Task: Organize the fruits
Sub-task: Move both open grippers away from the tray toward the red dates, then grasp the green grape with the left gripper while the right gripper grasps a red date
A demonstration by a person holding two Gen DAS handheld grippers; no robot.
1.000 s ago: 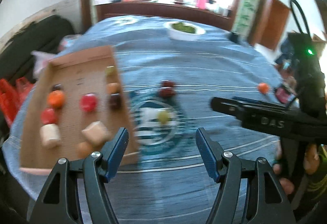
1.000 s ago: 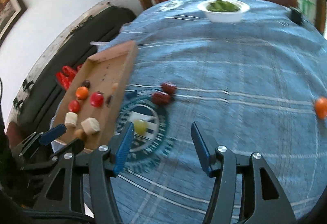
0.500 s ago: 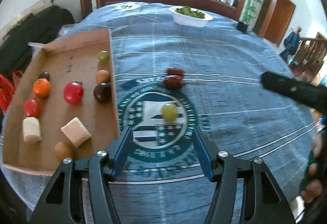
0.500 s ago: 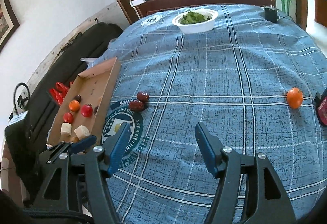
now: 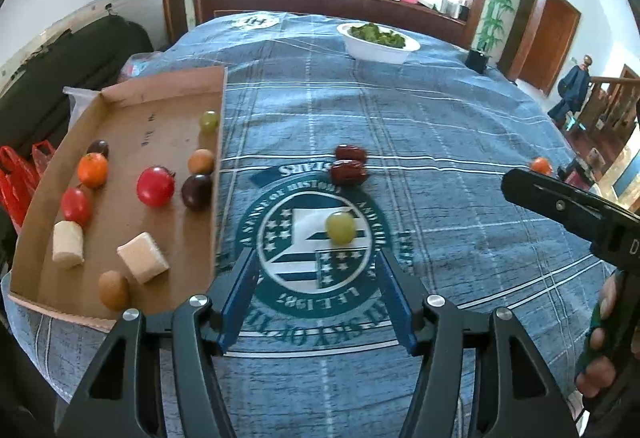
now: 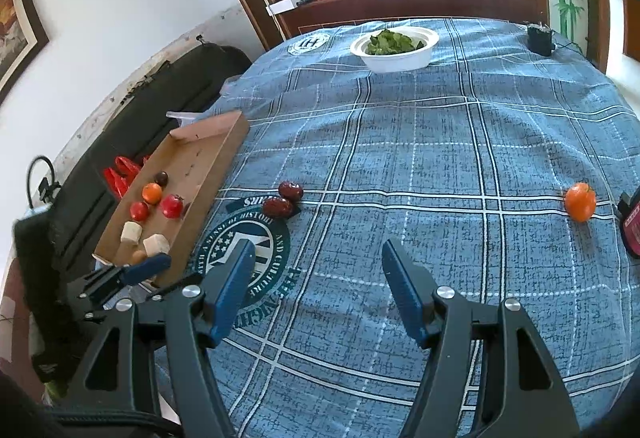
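The left gripper (image 5: 318,266) is hovering with its jaws spread and nothing between the blue pads, angled steeply down at the blue plaid tablecloth (image 5: 440,142). It is aiming at a green grape (image 5: 340,227) that is sitting on the round printed emblem (image 5: 316,250), just beyond the fingertips and untouched. The right gripper (image 6: 316,260) is likewise standing released and empty, tilted down over bare cloth beside the emblem; in the left view its black body is reaching in from the right edge, with the person's hand (image 5: 604,342) wrapping the handle.

Two dark red dates (image 5: 349,166) are lying side by side past the grape, touching, each with its long axis running roughly across the view. An orange fruit (image 6: 580,201) is sitting well apart near the right edge of the table.

The cardboard tray (image 5: 160,106) is lying to the left with its long side running away from the camera. It is holding a red tomato (image 5: 155,185), a dark plum (image 5: 197,191), a second green grape (image 5: 209,121), a small orange (image 5: 93,170) and two pale blocks (image 5: 142,257), among others. A white bowl of greens (image 5: 378,42) is standing at the far end.
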